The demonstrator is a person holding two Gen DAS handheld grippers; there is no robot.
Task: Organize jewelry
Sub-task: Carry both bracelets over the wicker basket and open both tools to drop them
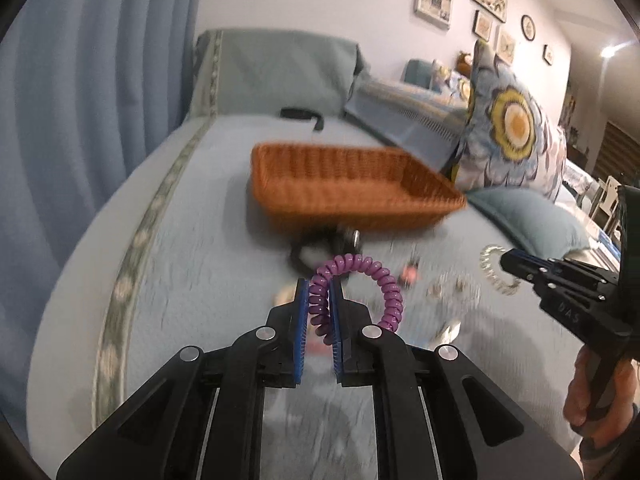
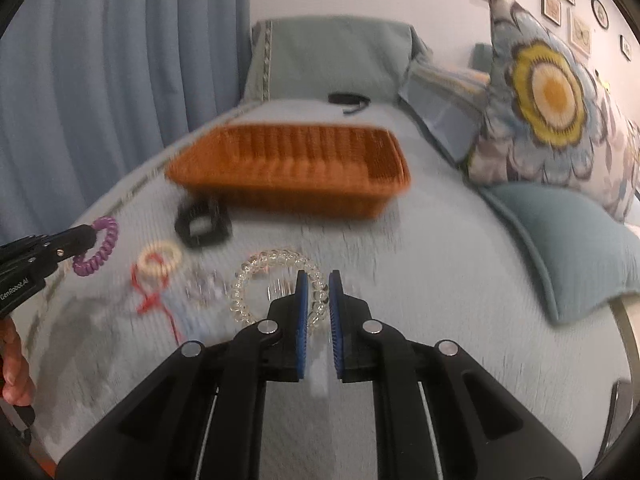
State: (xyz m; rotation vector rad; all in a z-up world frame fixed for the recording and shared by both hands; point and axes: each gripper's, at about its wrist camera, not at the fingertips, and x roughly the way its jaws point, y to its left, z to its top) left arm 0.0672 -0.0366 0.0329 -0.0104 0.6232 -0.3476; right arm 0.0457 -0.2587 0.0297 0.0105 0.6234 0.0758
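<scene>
Left tongs point(image 1: 320, 292) are pinching the purple spiral-coil plastic bracelet point(image 1: 360, 284), its loop standing up clear of the pale blue quilted bed cover point(image 1: 200, 264). Right tongs point(image 2: 318, 294) are closing around one side of the clear spiral-coil plastic bracelet point(image 2: 276, 276); blue pads point(image 2: 303, 308) are flanking the coil, but motion blur makes it hard to say whether they are pressing it or whether the piece is leaving the cover.

Progress: the rectangular orange wicker basket point(image 2: 288, 176) is sitting farther back on the bed, beyond the loose items, and what shows of its inside is looking bare. Judged from that, sorting is only beginning: nothing deposited, two pieces in hand, the rest waiting.

Count, as far as blur permits:
- wicker basket: 1
- purple coil bracelet: 1, held aloft at the left
- clear coil bracelet: 1, between the right pads
- black chunky ring-shaped band point(image 2: 202, 222): 1, lying just in front of the basket
- cream beaded ring with red cord point(image 2: 158, 266): 1, lying between the purple and clear coils
- small silvery trinkets point(image 2: 204, 286): a smeared cluster, number not readable
- floral cushion with yellow-centred flower point(image 2: 548, 92): 1, propped at the right

Remaining, by my judgement: carrying both coils to the basket, then collecting the black band, the cream ring and the small pieces.
</scene>
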